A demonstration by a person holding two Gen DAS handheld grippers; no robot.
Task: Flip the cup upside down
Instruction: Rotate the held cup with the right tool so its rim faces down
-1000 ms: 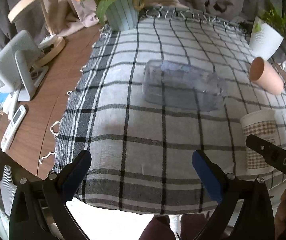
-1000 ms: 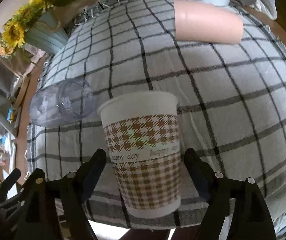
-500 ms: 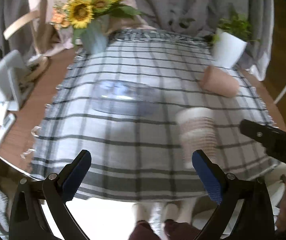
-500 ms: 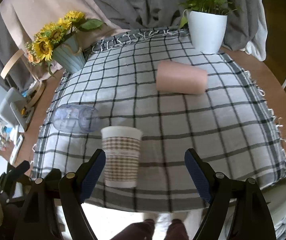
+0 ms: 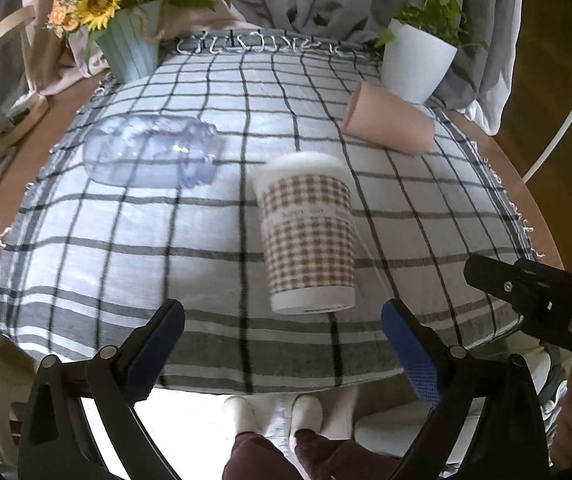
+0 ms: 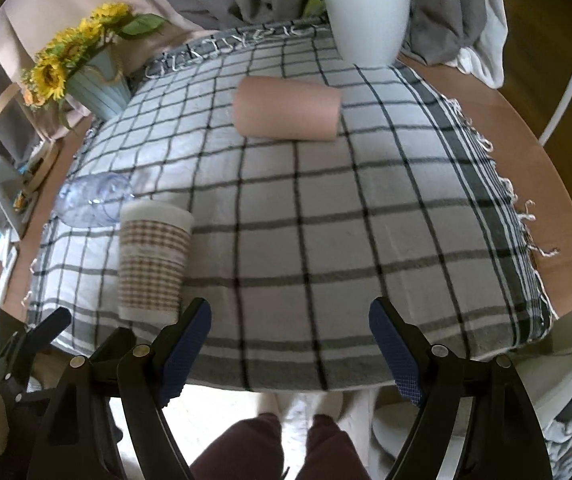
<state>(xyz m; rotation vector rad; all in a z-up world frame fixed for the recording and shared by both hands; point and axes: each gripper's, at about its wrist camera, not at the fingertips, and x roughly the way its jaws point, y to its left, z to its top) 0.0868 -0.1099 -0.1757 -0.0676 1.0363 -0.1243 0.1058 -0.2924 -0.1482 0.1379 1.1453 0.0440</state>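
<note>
A paper cup (image 5: 308, 236) with a brown checked pattern stands on the checked cloth near the table's front edge; it also shows at the left in the right wrist view (image 6: 152, 264). Which end is up I cannot tell for sure. My left gripper (image 5: 282, 356) is open and empty, held off the table's front edge, with the cup just beyond its fingers. My right gripper (image 6: 288, 356) is open and empty, off the front edge, to the right of the cup.
A pink cup (image 5: 388, 124) lies on its side at the back right. A clear plastic jar (image 5: 152, 152) lies on its side at the left. A sunflower vase (image 5: 132, 40) and a white plant pot (image 5: 418, 64) stand at the back. My right gripper's body (image 5: 534, 296) shows at the right.
Both grippers have pulled back from the table and risen. The right gripper, which had the cup between its open fingers, has backed off and shifted right. The cup stays standing.
</note>
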